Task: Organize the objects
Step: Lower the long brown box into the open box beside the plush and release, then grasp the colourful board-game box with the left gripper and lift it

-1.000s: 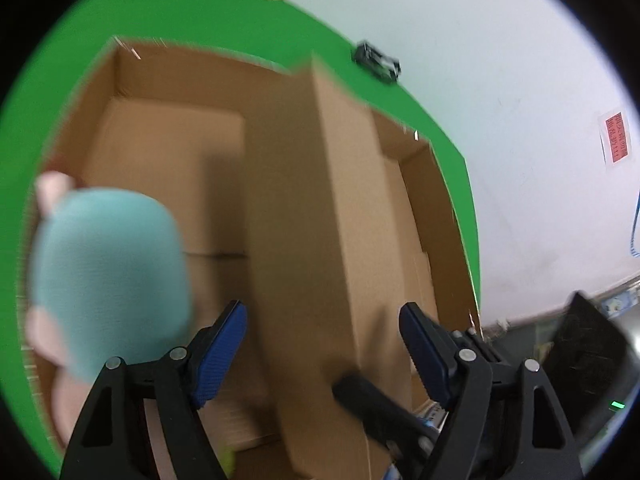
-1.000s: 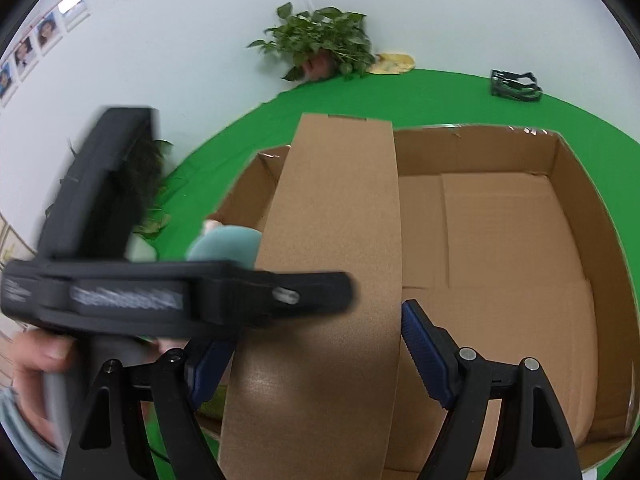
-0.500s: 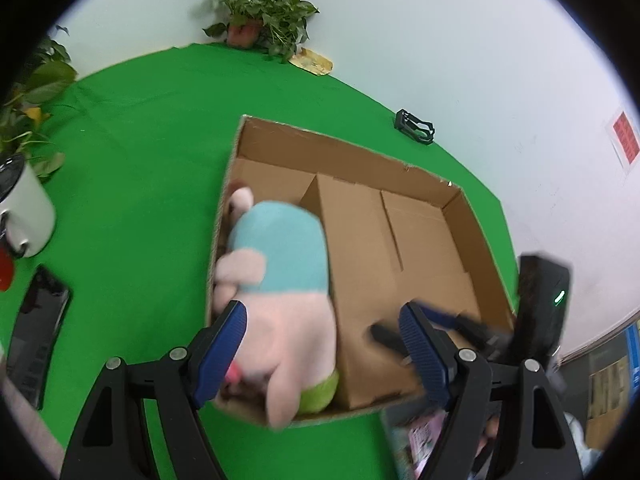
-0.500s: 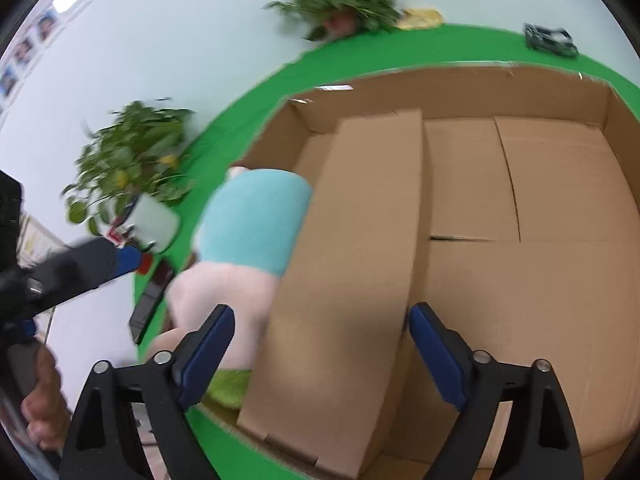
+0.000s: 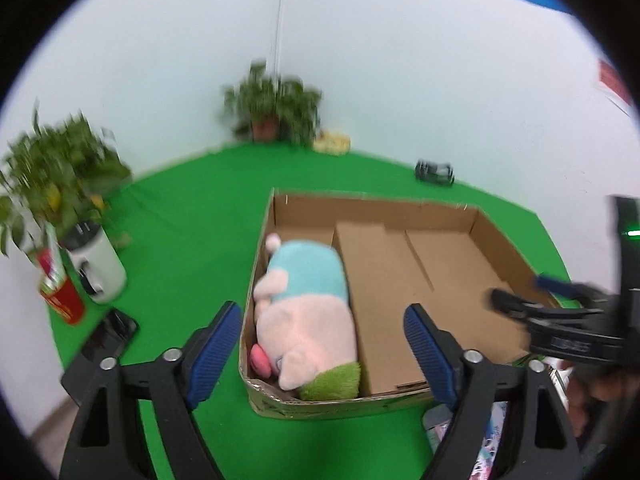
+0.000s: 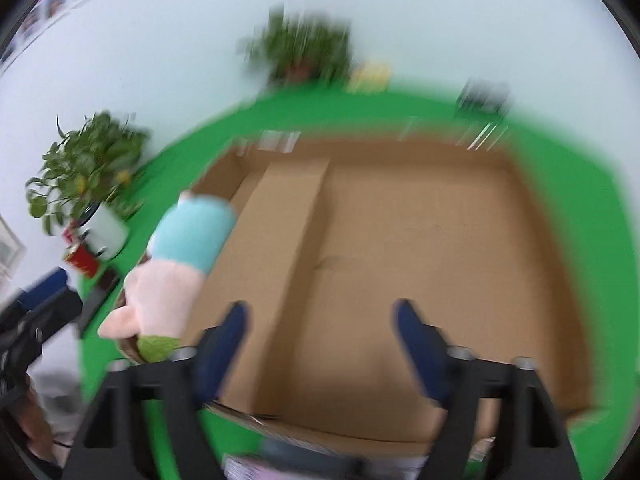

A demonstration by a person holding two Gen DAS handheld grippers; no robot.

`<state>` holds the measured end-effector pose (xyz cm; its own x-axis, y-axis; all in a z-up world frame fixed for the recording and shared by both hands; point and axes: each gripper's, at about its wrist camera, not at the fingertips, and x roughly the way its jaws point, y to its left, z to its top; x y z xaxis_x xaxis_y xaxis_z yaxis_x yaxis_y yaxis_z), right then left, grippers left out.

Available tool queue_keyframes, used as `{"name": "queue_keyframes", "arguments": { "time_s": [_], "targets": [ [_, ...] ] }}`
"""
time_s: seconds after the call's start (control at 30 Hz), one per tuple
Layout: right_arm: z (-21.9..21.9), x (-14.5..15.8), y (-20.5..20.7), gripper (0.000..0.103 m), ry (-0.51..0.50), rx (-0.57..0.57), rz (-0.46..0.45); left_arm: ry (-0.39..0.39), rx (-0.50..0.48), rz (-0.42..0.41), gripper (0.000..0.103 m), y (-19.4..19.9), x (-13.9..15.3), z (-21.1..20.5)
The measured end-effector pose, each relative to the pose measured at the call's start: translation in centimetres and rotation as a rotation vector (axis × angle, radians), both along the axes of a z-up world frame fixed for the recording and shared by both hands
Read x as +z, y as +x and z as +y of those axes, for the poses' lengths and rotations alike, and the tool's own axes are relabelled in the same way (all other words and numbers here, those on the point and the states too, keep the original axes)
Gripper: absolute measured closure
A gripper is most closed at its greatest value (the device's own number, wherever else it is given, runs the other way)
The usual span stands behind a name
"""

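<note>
Green-draped counter (image 5: 192, 216), plush toy (image 5: 306, 312) lying in the cardboard box's (image 5: 376, 204) left compartment.
Both claws, left claw (image 5: 322, 344) and right claw (image 6: 320, 338), hang open and empty above the box; next likely comes fetching another item.

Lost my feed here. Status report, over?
Both claws open, empty: left claw, right claw. Plush toy lies in box, left of divider. Nothing blocking.

No legible text or labels on anything.
</note>
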<state>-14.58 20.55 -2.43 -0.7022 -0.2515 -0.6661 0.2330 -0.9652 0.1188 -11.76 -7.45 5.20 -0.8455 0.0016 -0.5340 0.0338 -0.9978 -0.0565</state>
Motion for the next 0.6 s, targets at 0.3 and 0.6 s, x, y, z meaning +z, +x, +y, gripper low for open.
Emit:
{"name": "queue_keyframes", "arguments": {
  "time_s": [0.3,0.6],
  "targets": [
    [5.4,3.6,13.4,0.000,0.127,-0.113,0.199,0.014,-0.001,0.087,0.017,6.1,0.9,5.0],
    [8.4,2.0,19.4,0.000,0.097,-0.112,0.153,0.068,-0.135,0.052,0.017,8.4,0.8,7.7]
  ]
}}
